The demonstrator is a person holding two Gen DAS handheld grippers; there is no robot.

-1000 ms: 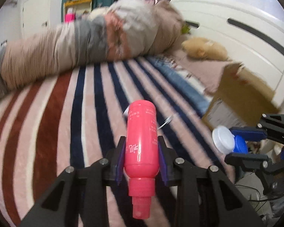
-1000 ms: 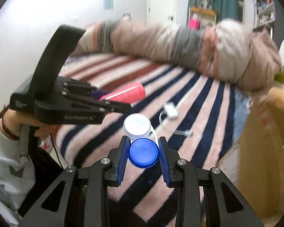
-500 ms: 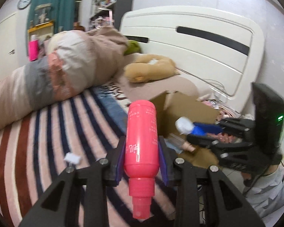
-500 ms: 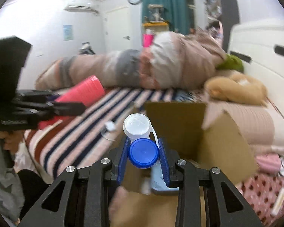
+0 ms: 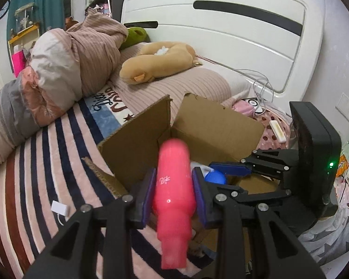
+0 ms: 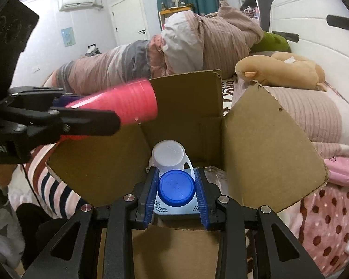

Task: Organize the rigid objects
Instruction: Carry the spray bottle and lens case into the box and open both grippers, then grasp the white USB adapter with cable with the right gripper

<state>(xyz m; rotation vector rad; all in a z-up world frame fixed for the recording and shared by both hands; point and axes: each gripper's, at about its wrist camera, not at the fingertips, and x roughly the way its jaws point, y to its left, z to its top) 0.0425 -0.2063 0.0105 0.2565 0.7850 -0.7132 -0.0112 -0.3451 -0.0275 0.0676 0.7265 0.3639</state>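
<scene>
**Both bottles poised over the box**

The cardboard box (image 6: 263,139) sits open on the striped bed. Above its near-left corner, the left gripper (image 5: 173,195) is clenched around a pink bottle (image 5: 173,186), cap end trailing back. Over the box's open mouth, the right gripper (image 6: 176,191) clamps a blue-capped container (image 6: 176,187) by its cap. Both seem carried here for dropping inside.

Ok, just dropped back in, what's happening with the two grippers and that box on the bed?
A person holds both grippers over the open brown cardboard box on the striped bed. The left gripper is clamped on a pink plastic bottle, held above the box's near corner. The right gripper grips a small container with a round blue cap and a white flip lid, poised over the box opening. Neither item is released yet.
</scene>
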